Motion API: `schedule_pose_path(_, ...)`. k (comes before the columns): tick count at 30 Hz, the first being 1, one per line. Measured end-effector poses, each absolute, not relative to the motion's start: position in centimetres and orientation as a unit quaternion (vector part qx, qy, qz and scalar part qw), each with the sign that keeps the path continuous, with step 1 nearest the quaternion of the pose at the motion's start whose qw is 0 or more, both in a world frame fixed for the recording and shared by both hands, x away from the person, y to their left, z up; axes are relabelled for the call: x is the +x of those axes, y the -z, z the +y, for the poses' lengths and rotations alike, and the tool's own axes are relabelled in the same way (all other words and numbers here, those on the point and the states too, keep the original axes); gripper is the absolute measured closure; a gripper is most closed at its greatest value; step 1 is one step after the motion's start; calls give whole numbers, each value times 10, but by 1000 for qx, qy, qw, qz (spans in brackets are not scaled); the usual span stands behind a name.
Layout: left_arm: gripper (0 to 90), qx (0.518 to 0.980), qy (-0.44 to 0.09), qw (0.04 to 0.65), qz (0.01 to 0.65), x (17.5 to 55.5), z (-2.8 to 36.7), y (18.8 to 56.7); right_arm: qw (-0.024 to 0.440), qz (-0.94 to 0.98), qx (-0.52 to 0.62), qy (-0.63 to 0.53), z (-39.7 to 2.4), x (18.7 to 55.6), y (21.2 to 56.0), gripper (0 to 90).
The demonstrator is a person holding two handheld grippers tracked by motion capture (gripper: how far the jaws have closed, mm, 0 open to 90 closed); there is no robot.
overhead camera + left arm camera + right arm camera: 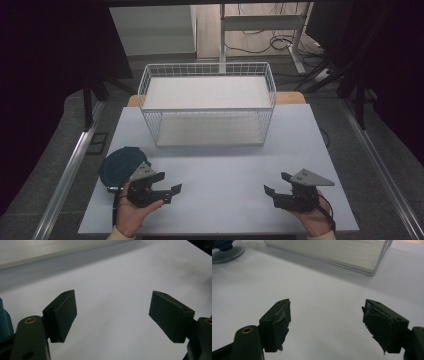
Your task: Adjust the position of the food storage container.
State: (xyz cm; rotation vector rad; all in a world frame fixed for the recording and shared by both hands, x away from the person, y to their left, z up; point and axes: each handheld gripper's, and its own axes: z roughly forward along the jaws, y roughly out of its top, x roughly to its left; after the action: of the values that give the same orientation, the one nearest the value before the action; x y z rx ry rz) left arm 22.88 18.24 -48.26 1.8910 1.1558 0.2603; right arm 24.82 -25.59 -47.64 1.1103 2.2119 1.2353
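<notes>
While a white wire basket stands behind, each hand-held gripper, left and right, hovers spread and empty.

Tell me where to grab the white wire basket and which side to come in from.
Grip the top rim wire of the wire basket on its near long wall, coming in from above on the person's side. The basket stands upright and open-topped, its rim exposed, and a thin wire suits the fingers. Both the left gripper and the right gripper are open, so taking a short end each would probably lift it more level.
</notes>
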Motion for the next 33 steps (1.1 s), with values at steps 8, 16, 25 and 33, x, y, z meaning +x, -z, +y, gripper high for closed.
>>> schedule_pose_path(8, 219, 760, -106, 439, 467, 229, 182, 482, 184, 782, 402, -439, -262, 249, 477, 224)
schedule_pose_path(16, 224, 759, -108, 442, 466, 227, 185, 477, 193, 774, 411, -440, -264, 249, 476, 246)
schedule_pose_path(25, 229, 766, -120, 425, 468, 229, 182, 471, 163, 777, 414, -446, -270, 254, 475, 270)
schedule_pose_path(33, 230, 770, -127, 414, 469, 228, 181, 461, 148, 777, 422, -444, -274, 255, 474, 272)
